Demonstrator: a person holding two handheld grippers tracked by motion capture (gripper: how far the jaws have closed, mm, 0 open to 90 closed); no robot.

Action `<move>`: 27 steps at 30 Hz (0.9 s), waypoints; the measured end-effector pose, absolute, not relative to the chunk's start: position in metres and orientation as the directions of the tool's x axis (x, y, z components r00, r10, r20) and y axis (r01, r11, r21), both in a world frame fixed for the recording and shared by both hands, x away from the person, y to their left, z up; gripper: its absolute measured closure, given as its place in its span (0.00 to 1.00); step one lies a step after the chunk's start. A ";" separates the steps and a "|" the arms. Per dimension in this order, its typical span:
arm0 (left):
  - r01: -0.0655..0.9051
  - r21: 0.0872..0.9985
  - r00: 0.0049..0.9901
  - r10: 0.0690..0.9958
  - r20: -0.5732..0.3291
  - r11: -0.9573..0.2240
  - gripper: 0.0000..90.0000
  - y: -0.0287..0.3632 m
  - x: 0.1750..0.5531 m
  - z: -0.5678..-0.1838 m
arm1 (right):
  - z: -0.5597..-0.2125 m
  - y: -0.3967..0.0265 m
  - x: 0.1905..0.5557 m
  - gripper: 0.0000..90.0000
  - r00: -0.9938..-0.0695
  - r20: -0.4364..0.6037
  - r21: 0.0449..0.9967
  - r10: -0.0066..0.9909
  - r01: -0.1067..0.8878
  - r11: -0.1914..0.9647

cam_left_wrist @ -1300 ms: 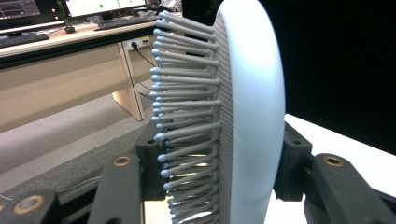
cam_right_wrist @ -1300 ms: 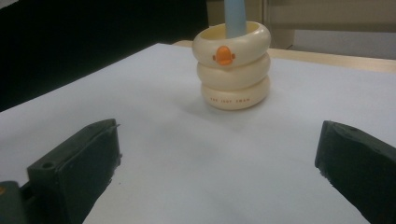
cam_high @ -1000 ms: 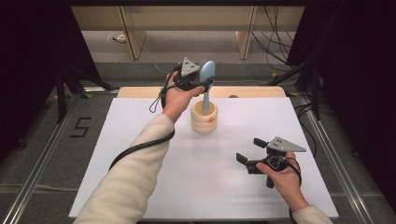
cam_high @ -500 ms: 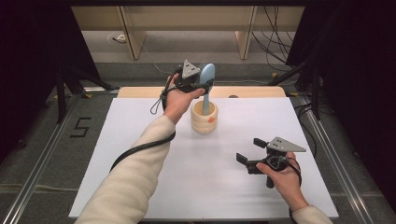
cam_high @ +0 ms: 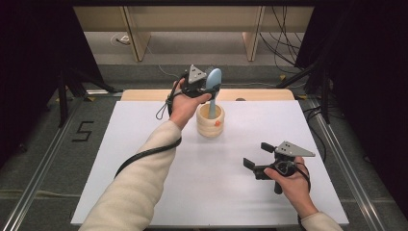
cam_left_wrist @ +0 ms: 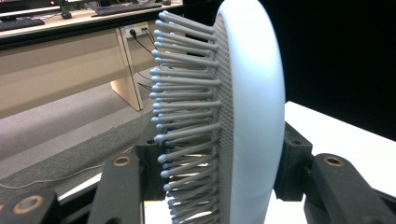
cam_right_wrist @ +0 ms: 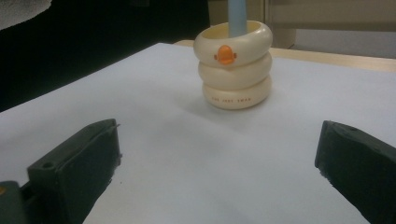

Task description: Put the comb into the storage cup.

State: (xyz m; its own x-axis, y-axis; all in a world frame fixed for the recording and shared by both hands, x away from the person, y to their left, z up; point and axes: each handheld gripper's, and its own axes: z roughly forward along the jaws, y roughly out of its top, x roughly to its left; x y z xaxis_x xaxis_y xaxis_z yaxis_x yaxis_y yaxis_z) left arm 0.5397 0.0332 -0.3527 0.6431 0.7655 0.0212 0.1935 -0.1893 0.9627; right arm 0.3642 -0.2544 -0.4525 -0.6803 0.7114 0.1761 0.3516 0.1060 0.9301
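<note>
The left gripper, on an outstretched sleeved arm, has its fingers clamped tight. The right gripper is held low near the person, level, fingers spread wide.

A: Where does the high view sit?
B: Above the near edge, looking forward and down over the whole white table to the floor and desks beyond.
A: And the left gripper view?
B: Very near a blue brush, facing those desks.
A: The right gripper view?
B: Low over the table, looking level at the cream cup from some way off.
A: What's shared?
B: Cup and brush appear from above too.
</note>
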 end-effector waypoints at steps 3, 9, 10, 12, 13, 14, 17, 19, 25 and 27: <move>0.196 0.963 0.643 0.765 0.018 -0.187 0.54 0.033 0.540 -0.354 | -0.453 -0.254 0.364 0.01 -0.681 0.175 0.930 0.711 0.352 0.109; 0.201 0.962 0.643 0.766 0.013 -0.185 0.54 0.032 0.540 -0.357 | -0.452 -0.254 0.364 0.01 -0.681 0.176 0.930 0.711 0.352 0.106; 0.203 0.962 0.642 0.766 0.011 -0.183 0.54 0.032 0.540 -0.358 | -0.452 -0.254 0.364 0.01 -0.681 0.175 0.930 0.711 0.352 0.107; 0.204 0.962 0.643 0.765 0.010 -0.184 0.54 0.032 0.540 -0.359 | -0.452 -0.254 0.364 0.01 -0.681 0.176 0.930 0.711 0.352 0.107; 0.205 0.962 0.643 0.766 0.008 -0.183 0.54 0.031 0.540 -0.359 | -0.452 -0.254 0.364 0.01 -0.681 0.174 0.930 0.711 0.350 0.108; 0.206 0.961 0.643 0.766 0.009 -0.183 0.54 0.031 0.540 -0.360 | -0.452 -0.254 0.364 0.01 -0.682 0.175 0.930 0.711 0.351 0.108; 0.208 0.961 0.643 0.766 0.006 -0.182 0.54 0.031 0.540 -0.361 | -0.453 -0.254 0.364 0.01 -0.682 0.174 0.930 0.710 0.351 0.109; 0.209 0.961 0.644 0.765 0.005 -0.183 0.54 0.031 0.540 -0.362 | -0.452 -0.254 0.364 0.01 -0.683 0.176 0.930 0.709 0.352 0.108; 0.214 0.962 0.641 0.767 -0.006 -0.172 0.54 0.030 0.540 -0.365 | -0.453 -0.254 0.364 0.02 -0.683 0.175 0.930 0.709 0.351 0.108; 0.217 0.961 0.639 0.769 -0.009 -0.169 0.54 0.030 0.540 -0.366 | -0.453 -0.254 0.364 0.01 -0.683 0.175 0.930 0.709 0.351 0.110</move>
State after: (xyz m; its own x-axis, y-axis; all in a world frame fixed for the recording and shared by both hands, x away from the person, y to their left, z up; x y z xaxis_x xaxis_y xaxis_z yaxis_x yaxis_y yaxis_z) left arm 0.5404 0.0304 -0.3657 0.6391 0.7691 -0.0090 0.2172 -0.1693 0.9613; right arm 0.3640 -0.2541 -0.4526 -0.6833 0.7090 0.1746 0.3514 0.1097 0.9298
